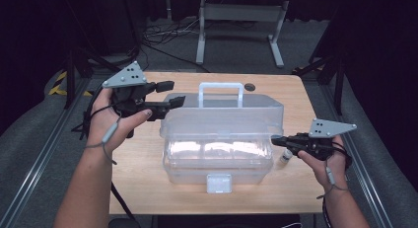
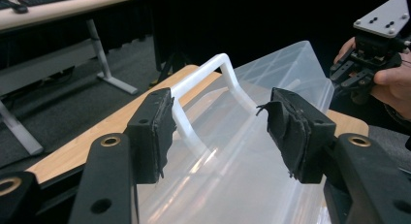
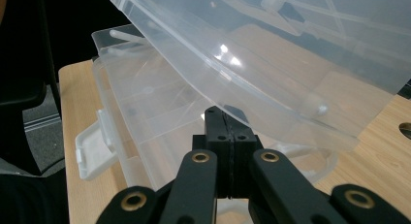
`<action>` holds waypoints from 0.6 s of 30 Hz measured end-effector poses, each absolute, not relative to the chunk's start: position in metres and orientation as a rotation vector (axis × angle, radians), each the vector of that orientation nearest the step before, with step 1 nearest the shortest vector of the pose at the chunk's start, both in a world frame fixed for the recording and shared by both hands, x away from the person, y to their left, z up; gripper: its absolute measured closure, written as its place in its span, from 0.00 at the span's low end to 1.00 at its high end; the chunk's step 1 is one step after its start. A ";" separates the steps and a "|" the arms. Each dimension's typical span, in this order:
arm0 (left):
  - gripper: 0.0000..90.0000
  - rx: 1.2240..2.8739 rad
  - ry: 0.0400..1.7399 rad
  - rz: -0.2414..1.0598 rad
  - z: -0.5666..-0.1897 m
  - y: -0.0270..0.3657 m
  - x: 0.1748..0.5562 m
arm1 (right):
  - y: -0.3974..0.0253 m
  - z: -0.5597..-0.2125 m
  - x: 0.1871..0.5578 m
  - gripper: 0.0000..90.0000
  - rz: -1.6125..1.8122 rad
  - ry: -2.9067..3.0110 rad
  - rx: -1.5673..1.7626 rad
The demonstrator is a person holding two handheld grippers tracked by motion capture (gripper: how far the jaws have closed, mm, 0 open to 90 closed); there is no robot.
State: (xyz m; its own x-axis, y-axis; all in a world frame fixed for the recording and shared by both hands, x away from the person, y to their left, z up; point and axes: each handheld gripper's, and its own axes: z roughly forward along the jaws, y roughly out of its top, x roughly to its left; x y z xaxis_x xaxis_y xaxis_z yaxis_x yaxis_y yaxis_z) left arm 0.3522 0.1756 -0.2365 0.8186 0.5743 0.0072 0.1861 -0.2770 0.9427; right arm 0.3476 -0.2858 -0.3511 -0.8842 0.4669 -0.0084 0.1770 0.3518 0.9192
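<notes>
A clear plastic toolbox [image 1: 217, 161] stands mid-table with its lid [image 1: 222, 117] tilted up and a white handle [image 1: 220, 87] on top. My left gripper [image 1: 176, 92] is open at the lid's left corner. In the left gripper view the handle [image 2: 203, 73] and lid [image 2: 271, 73] lie just beyond the open gripper [image 2: 218, 132]; I cannot tell whether it touches them. My right gripper [image 1: 274, 139] is shut, its tips at the box's right end. In the right gripper view it [image 3: 226, 120] points under the raised lid [image 3: 271, 54] at the base [image 3: 140, 107], with nothing visible between the jaws.
A small clear vial [image 1: 285, 158] stands on the wooden table [image 1: 143, 178] by the right hand. The box's white latch [image 1: 218, 182] faces the front edge. A round hole [image 1: 250, 86] sits in the tabletop behind the box. Desk legs stand on the floor beyond.
</notes>
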 end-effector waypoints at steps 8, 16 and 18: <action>0.46 1.797 0.699 0.491 -0.265 0.203 0.330 | -0.284 -0.348 0.349 1.00 1.524 2.335 0.570; 0.47 1.778 0.742 0.500 -0.279 0.217 0.319 | -0.282 -0.346 0.352 1.00 1.528 2.328 0.575; 0.47 1.783 0.752 0.506 -0.280 0.221 0.318 | -0.282 -0.346 0.353 1.00 1.533 2.325 0.573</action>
